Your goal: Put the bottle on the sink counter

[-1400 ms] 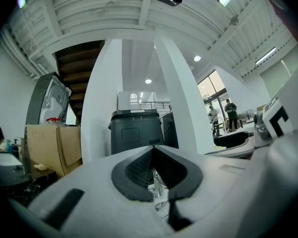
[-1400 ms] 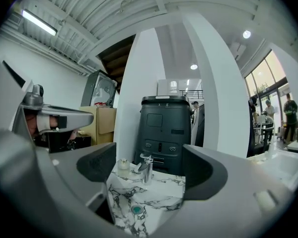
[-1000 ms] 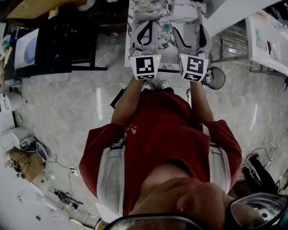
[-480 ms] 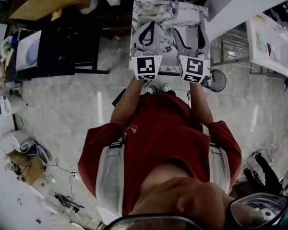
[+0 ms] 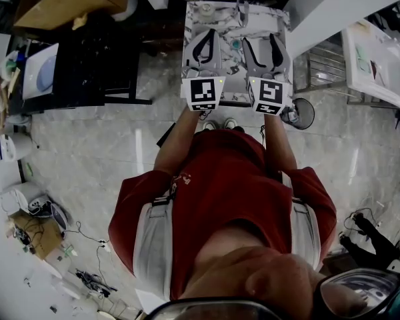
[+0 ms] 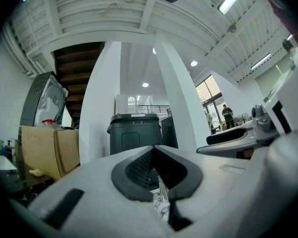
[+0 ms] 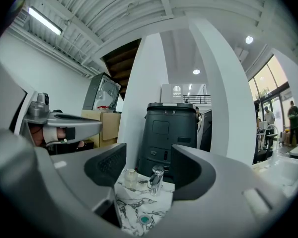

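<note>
A small pale bottle [image 7: 131,177] stands upright on the marble sink counter [image 7: 139,202], at its back left corner beside the chrome faucet [image 7: 156,178]. In the head view the bottle [image 5: 203,8] is beyond both grippers. My right gripper [image 7: 148,170] hovers over the basin with its jaws closing and nothing between them; the bottle and faucet show through the gap, well ahead. It hangs over the basin's right half [image 5: 261,40]. My left gripper [image 6: 154,155] is shut with its pads meeting and holds nothing. It hangs over the counter's left half [image 5: 205,35].
A green drain [image 7: 144,220] sits in the basin. A dark bin [image 7: 171,133] and white pillars stand behind the sink unit. On the floor are a fan [image 5: 299,109] at the right, a black cart [image 5: 87,59] at the left and a white table [image 5: 377,59].
The right gripper's jaws have narrowed. Both grippers have edged slightly forward over the sink. The left gripper stays shut.
</note>
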A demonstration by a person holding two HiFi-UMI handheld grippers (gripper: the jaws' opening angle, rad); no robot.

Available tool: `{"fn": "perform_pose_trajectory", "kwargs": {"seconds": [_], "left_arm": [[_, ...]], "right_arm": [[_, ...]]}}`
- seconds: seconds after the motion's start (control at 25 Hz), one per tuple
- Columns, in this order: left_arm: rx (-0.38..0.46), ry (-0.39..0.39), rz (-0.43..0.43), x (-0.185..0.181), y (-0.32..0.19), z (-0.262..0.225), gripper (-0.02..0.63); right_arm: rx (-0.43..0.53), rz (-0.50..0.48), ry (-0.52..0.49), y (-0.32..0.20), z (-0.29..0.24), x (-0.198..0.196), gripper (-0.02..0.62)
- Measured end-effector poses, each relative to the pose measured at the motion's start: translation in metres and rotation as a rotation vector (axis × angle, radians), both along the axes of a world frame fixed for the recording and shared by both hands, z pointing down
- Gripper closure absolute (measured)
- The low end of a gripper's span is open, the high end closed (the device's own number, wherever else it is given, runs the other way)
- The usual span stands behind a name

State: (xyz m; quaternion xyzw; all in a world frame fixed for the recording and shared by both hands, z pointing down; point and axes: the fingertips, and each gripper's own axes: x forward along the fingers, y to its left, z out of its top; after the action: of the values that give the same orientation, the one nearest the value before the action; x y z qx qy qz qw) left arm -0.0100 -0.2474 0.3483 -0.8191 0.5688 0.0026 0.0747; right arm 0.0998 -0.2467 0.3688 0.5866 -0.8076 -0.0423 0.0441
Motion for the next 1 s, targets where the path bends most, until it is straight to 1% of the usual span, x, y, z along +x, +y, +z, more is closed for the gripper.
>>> {"fn": "perform_pose_trajectory", "kwargs": {"seconds": [0.16,0.52,0.72,0.8,1.0], "left_arm": [[0.001,0.002,-0.003,0.000,0.000,0.000,0.604],[-0.004,0.007,0.003,0.008,-0.004,0.002,0.604],[-0.005,0.009,0.006,0.013,-0.006,0.002,0.604],[-0.006,0.007,0.006,0.014,-0.007,0.002,0.604],[-0.010,0.005,0.002,0.016,-0.009,0.005,0.604]], "right_arm": [[-0.003,-0.013,-0.006,0.001,0.001,-0.001,0.356],[-0.024,-0.035,-0.016,-0.002,0.008,0.001,0.407],[-0.044,-0.030,0.000,-0.005,0.011,0.003,0.450],[-0.042,-0.027,0.000,-0.006,0.010,0.003,0.482],[-0.031,-0.028,-0.005,-0.007,0.006,0.005,0.509]]}}
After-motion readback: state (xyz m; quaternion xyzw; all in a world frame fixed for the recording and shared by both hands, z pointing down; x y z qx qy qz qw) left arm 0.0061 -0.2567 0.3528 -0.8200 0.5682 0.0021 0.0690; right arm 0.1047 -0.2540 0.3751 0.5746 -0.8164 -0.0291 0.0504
